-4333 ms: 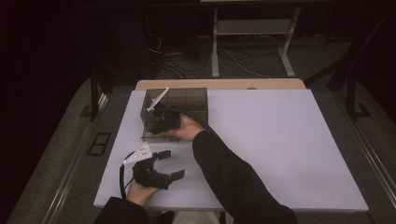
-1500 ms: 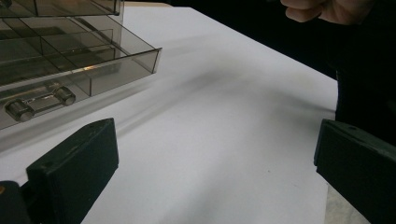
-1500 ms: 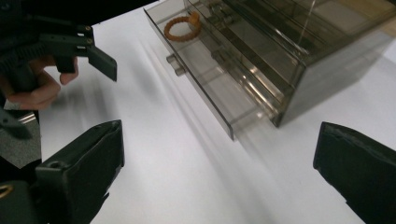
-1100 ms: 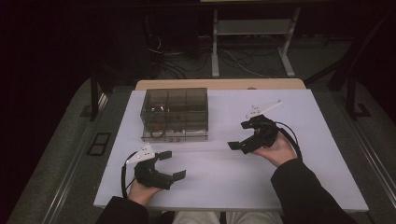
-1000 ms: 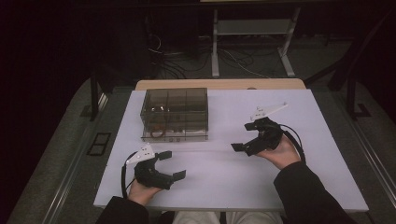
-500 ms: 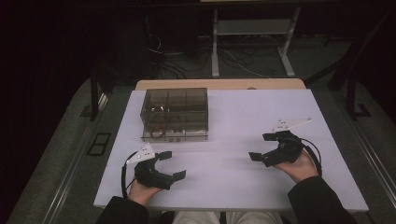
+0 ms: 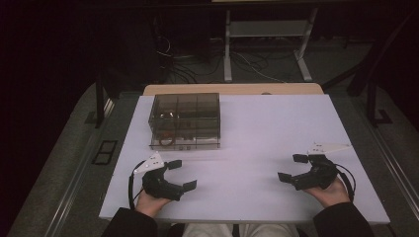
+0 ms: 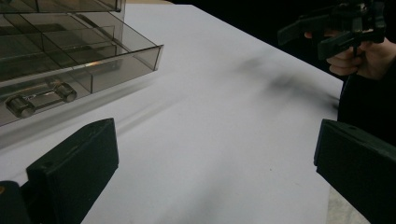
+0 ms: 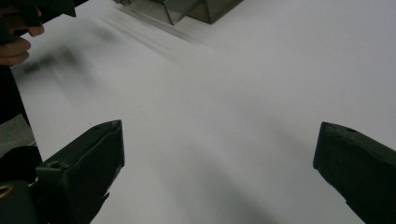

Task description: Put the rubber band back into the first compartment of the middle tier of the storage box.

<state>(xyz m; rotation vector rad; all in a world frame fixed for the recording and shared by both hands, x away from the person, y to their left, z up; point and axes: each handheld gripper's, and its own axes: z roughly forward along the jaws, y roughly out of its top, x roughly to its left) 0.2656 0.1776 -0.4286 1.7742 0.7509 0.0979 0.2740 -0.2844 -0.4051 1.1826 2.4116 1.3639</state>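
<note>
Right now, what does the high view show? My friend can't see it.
Two hands each hold an open black gripper, the left gripper and right gripper, low over a white table. A clear compartment box sits behind the left one.

A broad white rectangular table top (image 7: 276, 128) fills the middle of the room, with a strip of pale wood (image 7: 232, 89) showing along its far edge. Grey carpeted floor (image 7: 74, 163) surrounds it. Beyond, the room lies in deep shadow; a light grey metal stand with two upright legs (image 7: 269, 44) rises there, and dark cables (image 7: 188, 66) trail across the floor beside it.
</note>
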